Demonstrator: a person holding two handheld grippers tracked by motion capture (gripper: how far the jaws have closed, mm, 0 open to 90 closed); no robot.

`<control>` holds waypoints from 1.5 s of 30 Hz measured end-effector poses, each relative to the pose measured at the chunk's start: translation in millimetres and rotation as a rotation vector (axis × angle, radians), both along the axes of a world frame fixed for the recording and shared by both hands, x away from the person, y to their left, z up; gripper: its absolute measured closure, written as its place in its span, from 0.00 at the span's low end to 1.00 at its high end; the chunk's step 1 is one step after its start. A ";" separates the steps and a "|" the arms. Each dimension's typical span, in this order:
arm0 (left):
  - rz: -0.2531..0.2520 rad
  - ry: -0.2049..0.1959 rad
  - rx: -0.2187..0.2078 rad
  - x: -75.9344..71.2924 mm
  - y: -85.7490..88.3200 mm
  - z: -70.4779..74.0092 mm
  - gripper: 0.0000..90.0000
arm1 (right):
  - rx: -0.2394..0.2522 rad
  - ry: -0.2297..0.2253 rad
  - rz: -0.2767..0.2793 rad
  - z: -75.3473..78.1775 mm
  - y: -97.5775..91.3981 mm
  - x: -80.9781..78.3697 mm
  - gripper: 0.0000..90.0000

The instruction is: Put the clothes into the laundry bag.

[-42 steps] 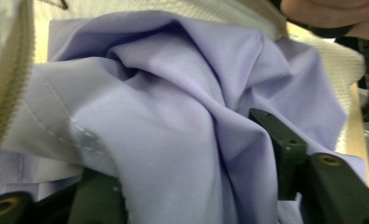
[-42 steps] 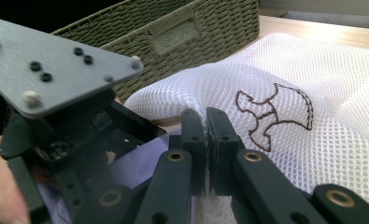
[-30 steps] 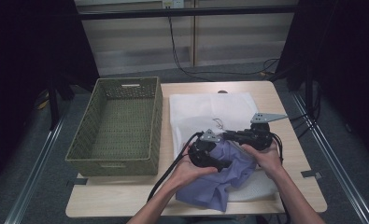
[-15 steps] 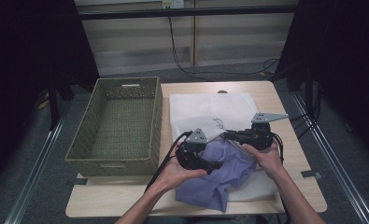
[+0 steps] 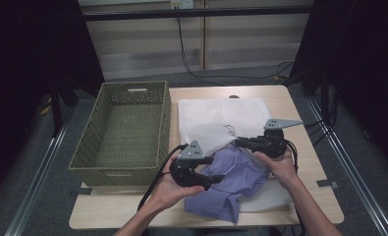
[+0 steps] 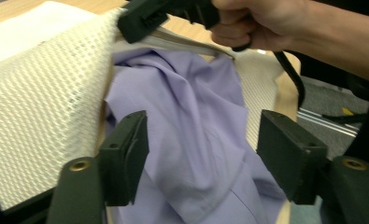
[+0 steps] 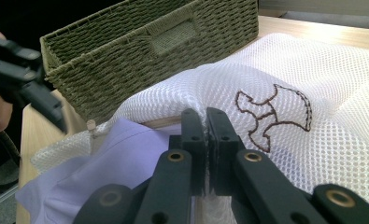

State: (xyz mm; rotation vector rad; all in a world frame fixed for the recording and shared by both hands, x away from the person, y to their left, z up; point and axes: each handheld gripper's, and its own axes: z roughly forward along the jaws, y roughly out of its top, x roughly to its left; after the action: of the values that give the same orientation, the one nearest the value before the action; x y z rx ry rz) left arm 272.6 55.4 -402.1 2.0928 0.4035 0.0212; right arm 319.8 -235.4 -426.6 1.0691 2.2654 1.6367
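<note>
The person is working a lilac shirt (image 5: 233,184) into a white mesh laundry bag (image 5: 221,120) at the near right of the table (image 5: 299,196), and the job is looking roughly half done. The right gripper (image 5: 240,142), at about 3 o'clock from the table's middle, is pinching the bag's upper edge with its jaws pressed tight on the mesh, as the right gripper view shows beside the brown stitched emblem (image 7: 273,116). That is holding the mouth of the bag lifted.

The left gripper (image 5: 216,179), at about 6 o'clock, is hanging just over the shirt. Its jaws have just been closing, yet they are standing apart in the left gripper view, with purple cloth between them and no pad pressing on it. So I am judging it to be between 2 pushes rather than gripping.

The upper part of the shirt is already lying under the raised mesh, while a good deal of it is spilling out toward the table's near edge. What is left, by my reckoning: taking a fresh hold, feeding the loose tail inside, then closing the bag. The woven basket (image 5: 123,132) at 9 o'clock is sitting empty, perhaps waiting for the filled bag.
</note>
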 end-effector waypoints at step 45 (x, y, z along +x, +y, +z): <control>-0.077 0.037 0.288 -18.1 -29.6 -73.3 0.88 | -0.014 0.004 0.012 -2.5 2.9 0.0 0.97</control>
State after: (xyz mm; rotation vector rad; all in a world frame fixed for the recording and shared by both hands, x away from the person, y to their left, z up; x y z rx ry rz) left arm 254.4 25.9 -475.4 2.3951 0.3583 -0.0051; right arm 319.8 -232.4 -429.2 1.0580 2.2867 1.6226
